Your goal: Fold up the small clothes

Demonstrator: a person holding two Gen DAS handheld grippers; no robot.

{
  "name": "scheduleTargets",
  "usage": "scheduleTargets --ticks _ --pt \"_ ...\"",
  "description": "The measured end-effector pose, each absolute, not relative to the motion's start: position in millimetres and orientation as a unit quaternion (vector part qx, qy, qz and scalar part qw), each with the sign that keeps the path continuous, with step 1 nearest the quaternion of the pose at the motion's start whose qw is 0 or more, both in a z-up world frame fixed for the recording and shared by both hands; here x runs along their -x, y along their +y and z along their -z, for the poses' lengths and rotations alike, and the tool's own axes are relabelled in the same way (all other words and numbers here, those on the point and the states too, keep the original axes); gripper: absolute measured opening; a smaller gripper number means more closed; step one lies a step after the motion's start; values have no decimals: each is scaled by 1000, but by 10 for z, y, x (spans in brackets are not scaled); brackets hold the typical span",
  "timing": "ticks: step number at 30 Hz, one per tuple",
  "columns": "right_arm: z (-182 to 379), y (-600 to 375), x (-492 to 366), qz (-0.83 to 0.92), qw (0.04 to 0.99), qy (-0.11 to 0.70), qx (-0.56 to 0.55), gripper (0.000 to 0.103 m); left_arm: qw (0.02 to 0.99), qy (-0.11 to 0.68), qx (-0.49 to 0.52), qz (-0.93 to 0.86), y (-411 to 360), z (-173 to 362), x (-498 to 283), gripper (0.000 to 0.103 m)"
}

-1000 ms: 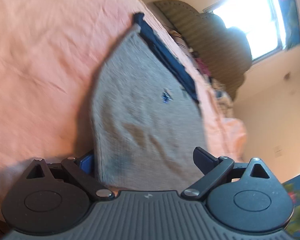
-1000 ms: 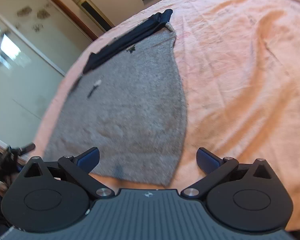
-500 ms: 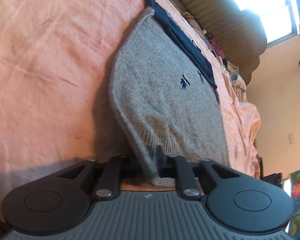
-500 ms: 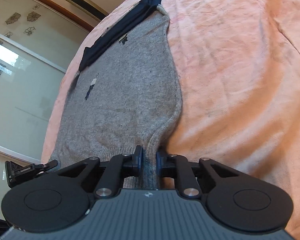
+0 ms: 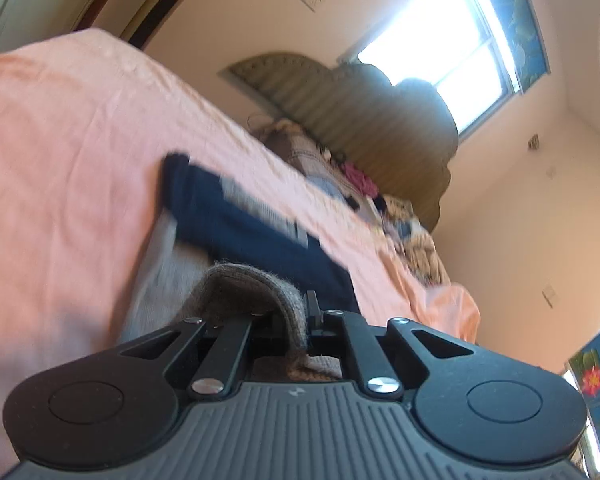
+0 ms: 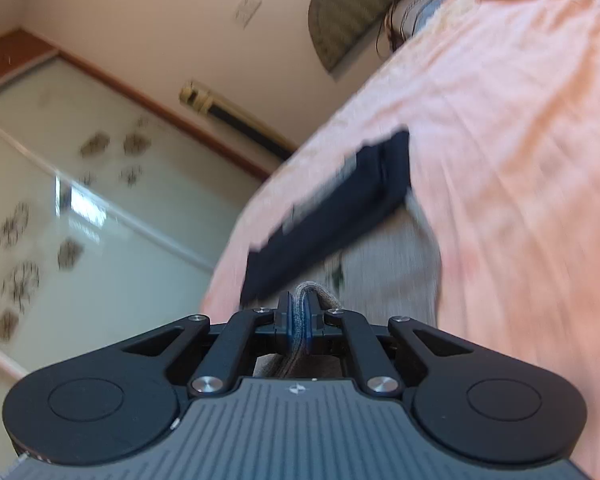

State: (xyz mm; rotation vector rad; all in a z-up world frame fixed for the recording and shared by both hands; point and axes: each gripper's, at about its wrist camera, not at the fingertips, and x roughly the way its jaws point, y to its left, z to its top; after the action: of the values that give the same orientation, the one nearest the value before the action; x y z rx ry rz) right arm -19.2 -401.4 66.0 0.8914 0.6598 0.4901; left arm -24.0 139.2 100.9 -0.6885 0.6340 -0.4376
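Observation:
A grey knit sweater (image 5: pixel 168 280) with a navy band (image 5: pixel 240 224) at its far end lies on a pink bedsheet (image 5: pixel 60 152). My left gripper (image 5: pixel 296 320) is shut on the sweater's near hem, which bunches up over the fingers. My right gripper (image 6: pixel 298 318) is shut on the other near corner of the hem (image 6: pixel 304 300). Both hold the hem lifted above the sweater (image 6: pixel 388 264), close to the navy band (image 6: pixel 340 208). The part of the sweater below the grippers is hidden.
A green padded headboard (image 5: pixel 364 112) and a pile of clothes (image 5: pixel 364 192) stand at the bed's far end under a bright window (image 5: pixel 448 56). A glass sliding door (image 6: pixel 80 220) lies beyond the bed's left edge. Pink sheet (image 6: pixel 520 160) spreads to the right.
Both grippers, open a second ago, closed on the sweater's near hem. They have since lifted it and carried it forward toward the navy band; both views now tilt upward.

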Motion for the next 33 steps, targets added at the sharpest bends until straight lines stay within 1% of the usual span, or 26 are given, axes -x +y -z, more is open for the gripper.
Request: scheduleTargets --ticks 2,6,9,11,14,15,16,19,22,29,31,32,33 --pt "-619 -4050 -273 -227 818 301 -435 12 873 296 333 196 1351 -1014 -257 6" --pt "-510 -4036 -1172 -205 824 299 -436 11 894 301 285 168 1179 -1022 -1124 6" --pt "-389 -4048 -1693 -176 829 309 -431 11 904 297 273 143 1116 -985 -1593 6" --pt "-291 -4005 -1896 -164 835 325 -413 12 900 307 278 136 1107 -899 -1823 6" --pt "-204 -3873 -1901 -190 829 354 -389 30 898 318 269 144 1043 -784 -1837 6" --pt "-215 -3829 -1815 -208 827 362 -377 43 899 320 262 146 1025 -764 -1805 6" --pt "-232 -3804 -1733 -220 824 370 -368 48 899 321 257 149 1020 -749 -1765 6" --pt "-269 -3812 -1467 -234 812 398 -358 51 900 318 257 154 1054 -757 -1669 6" --pt "-209 -3870 -1250 -240 787 423 -379 51 902 311 253 160 1059 -810 -1637 6" --pt "-97 -3707 -1203 -228 776 469 -354 51 904 309 247 160 1028 -851 -1606 6" --pt "-62 -3658 -1217 -228 775 473 -351 48 905 310 243 159 1019 -848 -1600 6" --pt "-57 -3634 -1223 -227 777 472 -349 44 906 310 241 159 1020 -843 -1605 6" --pt "-62 -3612 -1228 -224 783 467 -346 19 907 310 239 157 1019 -839 -1611 6"
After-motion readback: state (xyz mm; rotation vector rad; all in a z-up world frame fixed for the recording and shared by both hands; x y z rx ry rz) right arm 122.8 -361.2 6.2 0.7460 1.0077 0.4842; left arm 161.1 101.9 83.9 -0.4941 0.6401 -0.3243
